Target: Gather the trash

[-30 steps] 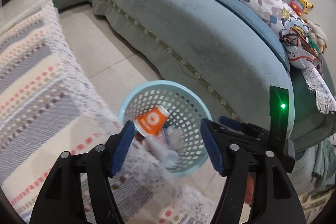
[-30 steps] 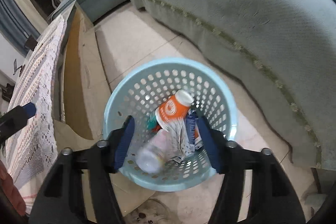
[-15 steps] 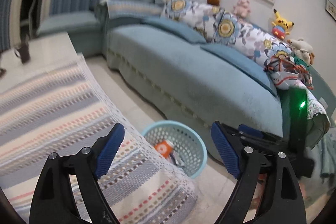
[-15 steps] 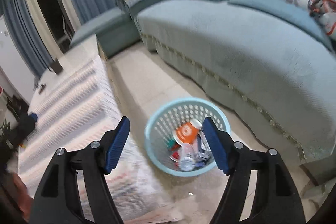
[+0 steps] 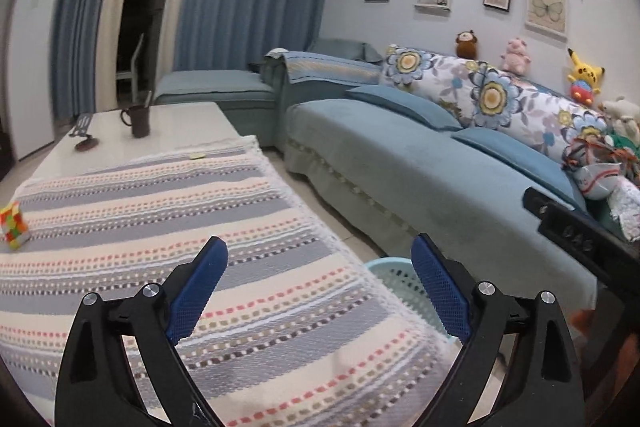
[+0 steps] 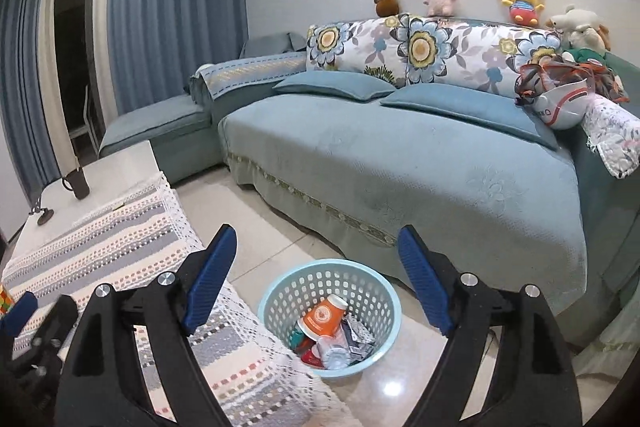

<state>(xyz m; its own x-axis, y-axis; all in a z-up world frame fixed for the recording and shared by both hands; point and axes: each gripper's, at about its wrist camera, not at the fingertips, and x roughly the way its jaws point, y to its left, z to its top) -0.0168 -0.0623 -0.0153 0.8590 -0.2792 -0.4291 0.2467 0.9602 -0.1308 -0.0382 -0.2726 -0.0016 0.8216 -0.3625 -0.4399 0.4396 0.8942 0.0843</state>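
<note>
A light blue perforated basket [image 6: 384, 293] stands on the tiled floor between the table and the sofa. It holds an orange paper cup [image 6: 322, 315], a clear plastic bottle [image 6: 334, 349] and wrappers. Only its rim [image 5: 394, 267] shows in the left wrist view. My right gripper [image 6: 316, 273] is open and empty, high above the basket. My left gripper [image 5: 320, 287] is open and empty above the striped tablecloth [image 5: 160, 227]; it also shows at the lower left of the right wrist view [image 6: 24, 311].
A teal sofa [image 6: 400, 163] with floral cushions and plush toys fills the right. On the table stand a dark mug [image 5: 140, 121], a small dark object [image 5: 85, 143] and a colourful cube [image 5: 14, 225]. Blue curtains and a dark doorway are behind.
Both grippers have risen and pulled back from the basket, tilting up to face the room. Both stay open and empty. The trash stays in the basket.
</note>
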